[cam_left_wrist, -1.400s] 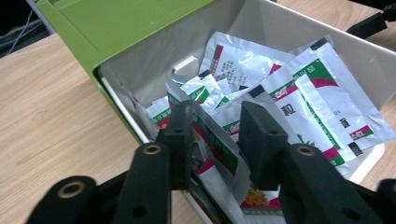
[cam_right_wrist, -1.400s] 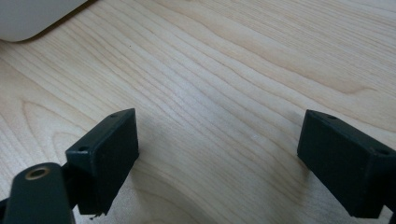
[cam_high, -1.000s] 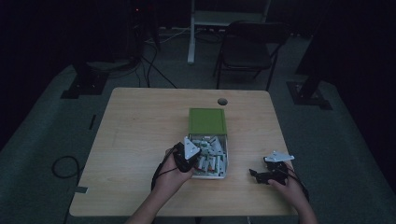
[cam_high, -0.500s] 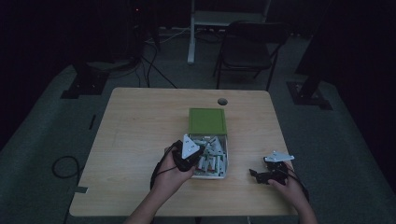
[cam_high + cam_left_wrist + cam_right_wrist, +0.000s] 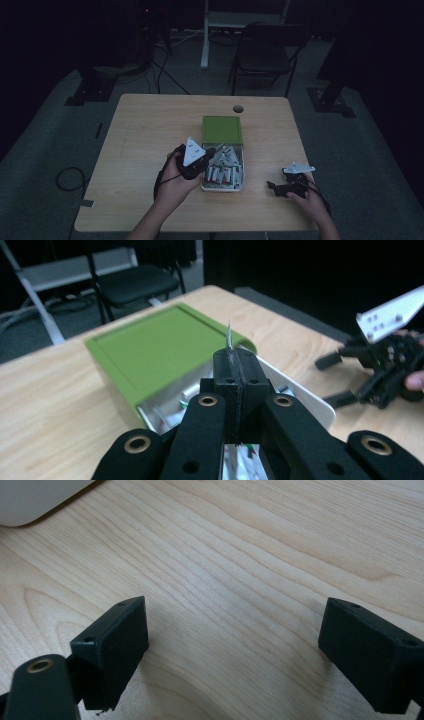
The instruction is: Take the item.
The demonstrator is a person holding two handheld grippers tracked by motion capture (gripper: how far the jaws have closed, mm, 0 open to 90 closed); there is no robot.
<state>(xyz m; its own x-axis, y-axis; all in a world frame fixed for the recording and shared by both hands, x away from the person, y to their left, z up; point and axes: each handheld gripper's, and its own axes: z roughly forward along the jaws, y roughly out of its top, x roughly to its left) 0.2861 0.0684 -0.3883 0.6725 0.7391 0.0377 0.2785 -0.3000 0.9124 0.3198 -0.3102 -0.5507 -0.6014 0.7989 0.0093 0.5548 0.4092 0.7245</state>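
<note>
A white box (image 5: 222, 188) with its green lid (image 5: 222, 129) slid back stands at the table's near middle and holds several small pale packets (image 5: 225, 174). My left gripper (image 5: 209, 152) hovers over the box's left side. Its jaws are pressed together on a thin pale packet (image 5: 229, 335), seen edge on and sticking out past the tips of the gripper (image 5: 234, 357). The green lid (image 5: 155, 347) lies just beyond. My right gripper (image 5: 272, 187) rests low at the right of the box. This gripper (image 5: 235, 645) is open, with bare wood between its fingers.
The wooden table (image 5: 150, 130) has a round cable hole (image 5: 238, 108) at its far edge. A white box corner (image 5: 30, 500) shows in the right gripper view. A dark chair (image 5: 265, 50) and stand legs sit on the floor beyond the table.
My left gripper has lifted a little from the box and drawn slightly left, its jaws still together. The right hand has stayed put.
</note>
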